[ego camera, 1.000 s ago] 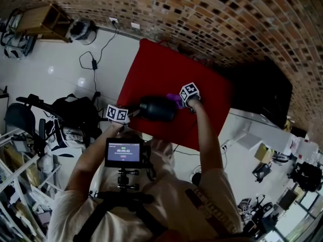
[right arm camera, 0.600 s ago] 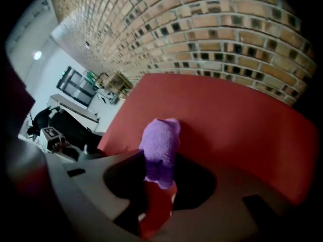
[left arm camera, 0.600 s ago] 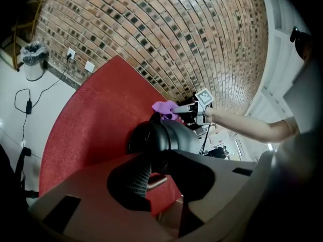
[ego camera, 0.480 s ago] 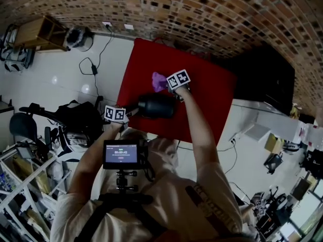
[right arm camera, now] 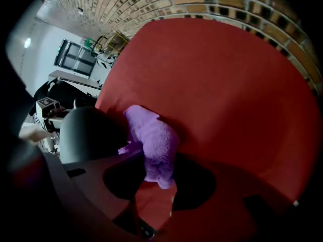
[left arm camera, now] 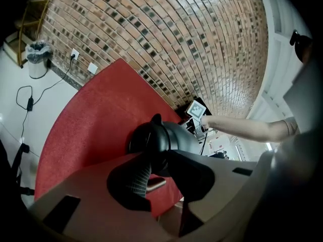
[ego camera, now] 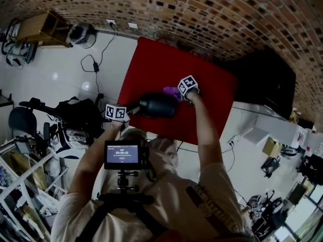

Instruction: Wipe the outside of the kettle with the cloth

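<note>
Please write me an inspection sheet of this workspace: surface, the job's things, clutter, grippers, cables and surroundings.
Surface: red covered table, flat.
Job's things: black rounded kettle, held by its handle over the table; purple fluffy cloth against the kettle's side.
Clutter: nothing seen on the table.
Grippers: left gripper shut on the kettle's handle; right gripper shut on the cloth.
Cables: black cable loose on the white floor, leading to a wall socket.
Surroundings: brick wall, wooden shelf, black bags on the floor.
</note>
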A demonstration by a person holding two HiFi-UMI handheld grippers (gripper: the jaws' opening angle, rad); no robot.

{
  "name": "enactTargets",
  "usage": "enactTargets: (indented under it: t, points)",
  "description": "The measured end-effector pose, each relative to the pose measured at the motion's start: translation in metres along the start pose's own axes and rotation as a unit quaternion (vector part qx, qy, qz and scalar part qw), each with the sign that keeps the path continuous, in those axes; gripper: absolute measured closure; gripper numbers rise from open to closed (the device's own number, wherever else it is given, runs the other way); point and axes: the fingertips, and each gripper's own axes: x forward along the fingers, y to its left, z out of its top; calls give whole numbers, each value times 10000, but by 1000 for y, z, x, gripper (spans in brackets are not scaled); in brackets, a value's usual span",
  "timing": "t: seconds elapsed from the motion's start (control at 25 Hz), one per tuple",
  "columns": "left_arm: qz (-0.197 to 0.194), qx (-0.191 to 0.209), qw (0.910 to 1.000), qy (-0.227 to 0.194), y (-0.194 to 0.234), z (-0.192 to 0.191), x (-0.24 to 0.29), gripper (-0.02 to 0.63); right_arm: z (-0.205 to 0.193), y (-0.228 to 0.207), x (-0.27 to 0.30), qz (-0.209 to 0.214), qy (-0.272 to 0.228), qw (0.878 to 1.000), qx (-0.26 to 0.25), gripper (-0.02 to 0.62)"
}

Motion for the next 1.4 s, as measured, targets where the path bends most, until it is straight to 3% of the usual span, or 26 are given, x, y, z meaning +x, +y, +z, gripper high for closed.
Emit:
enactTargets:
  t: [0.12, 0.24, 0.32, 0.48, 0.6, 0.72, 0.92, 1.12, 1.28, 1.4]
  points:
    - [-278, 166, 9988, -360, -10, 6, -11, 508, -43, -24, -12, 22, -256, 9989, 390, 433]
    - [-157, 341, 9976, -577, -15, 0, -24, 500, -71, -35, -30, 100, -1224, 9882, 910, 431]
    - [133, 511, 9977, -423, -8, -19, -25, 479, -85, -41, -43, 67, -1989, 9713, 1307, 431]
    - [476, 554, 9972, -148, 2, -54, -13, 402, -108, -30, -64, 305, -3250, 9242, 1983, 431]
    - [818, 474, 9955, -64, 8, -67, 1, 389, -121, -8, -59, 510, -3572, 9106, 2016, 431]
    - [1171, 288, 9927, -64, 14, -72, 15, 388, -132, 21, -52, 740, -3643, 9074, 1959, 431]
    - [1538, 15, 9880, -162, 23, -72, 34, 388, -158, 44, -43, 780, -3479, 9185, 1709, 430]
    - [1723, -93, 9850, -97, 37, -67, 42, 388, -178, 46, -53, 884, -3653, 9077, 1868, 430]
    - [1774, -223, 9838, -115, 45, -64, 47, 390, -198, 43, -62, 850, -3628, 9088, 1876, 430]
    - [1834, -149, 9829, 82, 47, -65, 48, 430, -210, 33, -73, 736, -3655, 9096, 1833, 430]
